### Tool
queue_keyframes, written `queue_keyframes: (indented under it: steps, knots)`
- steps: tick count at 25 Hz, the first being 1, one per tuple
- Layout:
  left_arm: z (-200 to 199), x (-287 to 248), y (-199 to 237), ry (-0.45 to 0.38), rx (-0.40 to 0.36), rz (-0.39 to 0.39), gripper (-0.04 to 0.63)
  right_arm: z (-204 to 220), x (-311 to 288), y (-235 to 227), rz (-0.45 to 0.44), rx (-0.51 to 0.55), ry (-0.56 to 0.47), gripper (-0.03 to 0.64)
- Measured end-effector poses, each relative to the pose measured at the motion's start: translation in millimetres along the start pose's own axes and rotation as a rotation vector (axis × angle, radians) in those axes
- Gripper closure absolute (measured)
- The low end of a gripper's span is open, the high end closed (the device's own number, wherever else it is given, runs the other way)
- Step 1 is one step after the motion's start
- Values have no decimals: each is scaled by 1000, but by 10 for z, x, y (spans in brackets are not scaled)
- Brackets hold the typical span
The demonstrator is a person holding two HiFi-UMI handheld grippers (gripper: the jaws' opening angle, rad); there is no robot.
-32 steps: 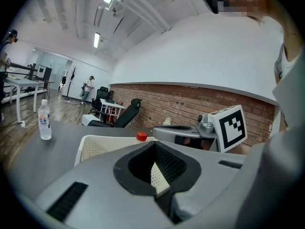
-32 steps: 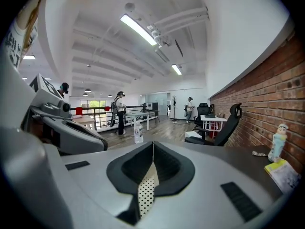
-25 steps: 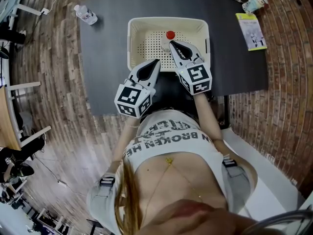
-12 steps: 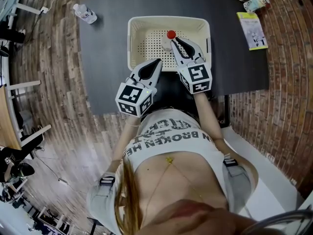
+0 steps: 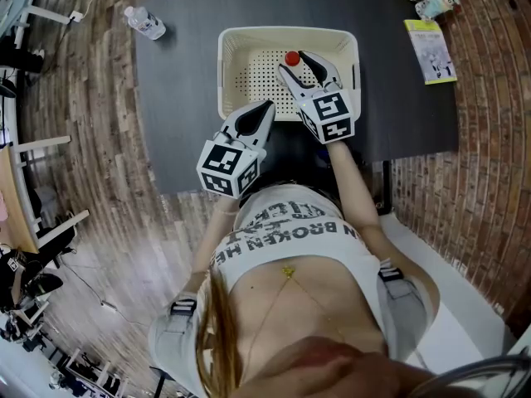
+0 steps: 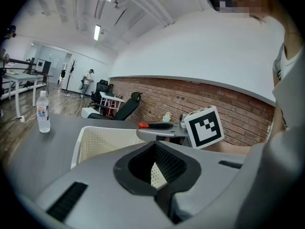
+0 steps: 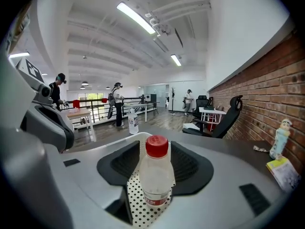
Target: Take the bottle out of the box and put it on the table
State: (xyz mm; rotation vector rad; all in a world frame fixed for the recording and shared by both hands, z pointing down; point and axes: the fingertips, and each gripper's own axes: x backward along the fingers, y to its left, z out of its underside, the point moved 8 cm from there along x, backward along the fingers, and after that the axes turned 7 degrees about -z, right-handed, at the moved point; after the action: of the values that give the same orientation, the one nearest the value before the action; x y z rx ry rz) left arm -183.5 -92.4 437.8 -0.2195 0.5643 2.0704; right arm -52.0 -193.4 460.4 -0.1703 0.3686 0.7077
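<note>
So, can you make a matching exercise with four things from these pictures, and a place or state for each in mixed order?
1 red-cap bottle
2 white-cap bottle
3 booklet
4 left gripper

A shut, by the basket's near rim
B upright in the basket
C table's right edge
D table's far left corner

Pairs: 1-B, 2-D, 3-C, 4-A
</note>
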Motion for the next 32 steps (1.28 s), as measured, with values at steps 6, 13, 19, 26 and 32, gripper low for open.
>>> queue_keyframes:
  steps: [6, 13, 19, 26, 32]
  knots:
    - [1, -26, 15, 5, -5, -5, 592, 16, -87, -34, 11, -4, 3, 440]
    - [29, -34, 21, 13, -3, -1, 592, 31, -92, -56, 9, -4, -3, 463]
    - [48, -42, 13, 15, 4, 3, 592, 54, -99, -17, 17, 12, -21, 463]
    - [91, -22, -7, 26, 4, 5, 592, 85, -77, -21, 16, 4, -34, 463]
    - [103, -20, -7, 27, 4, 4, 592, 98, -79, -11, 19, 4, -49, 463]
